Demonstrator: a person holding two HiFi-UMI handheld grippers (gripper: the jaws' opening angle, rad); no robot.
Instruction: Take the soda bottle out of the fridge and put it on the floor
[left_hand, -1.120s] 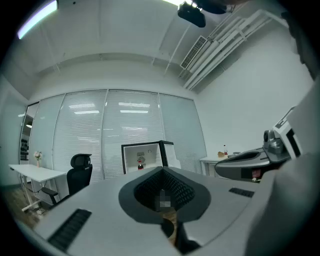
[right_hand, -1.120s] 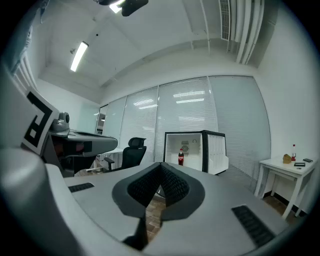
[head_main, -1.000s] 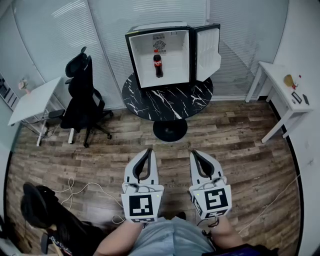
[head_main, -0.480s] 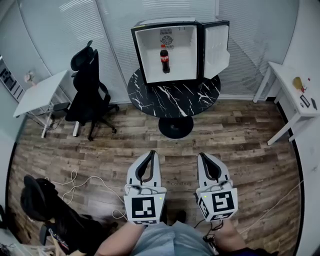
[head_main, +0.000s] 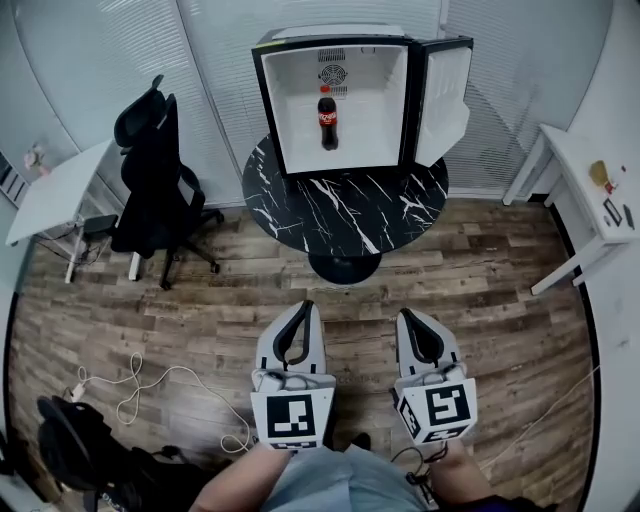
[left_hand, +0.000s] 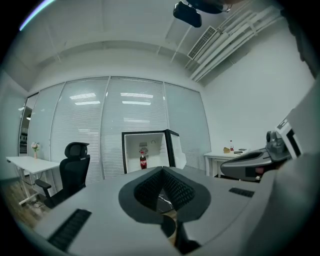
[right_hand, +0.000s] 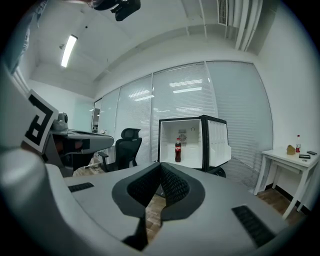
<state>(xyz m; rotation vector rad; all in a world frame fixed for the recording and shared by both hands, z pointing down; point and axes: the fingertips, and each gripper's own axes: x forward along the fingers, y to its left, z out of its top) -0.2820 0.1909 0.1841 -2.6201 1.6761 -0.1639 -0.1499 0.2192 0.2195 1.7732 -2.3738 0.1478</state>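
soda bottle upright at 12 o'clock in open fridge, ready for reach; left gripper, right gripper pressed together, empty, aimed there.

- We see the fridge: small, black outside and white inside. Its door is swung open to the right. It sits at the far edge of the round black marbled counter.
- The soda bottle stands upright on the fridge's bottom, about midway between the side walls. It holds dark cola and has a red cap and red label.
- The floor is wood plank.
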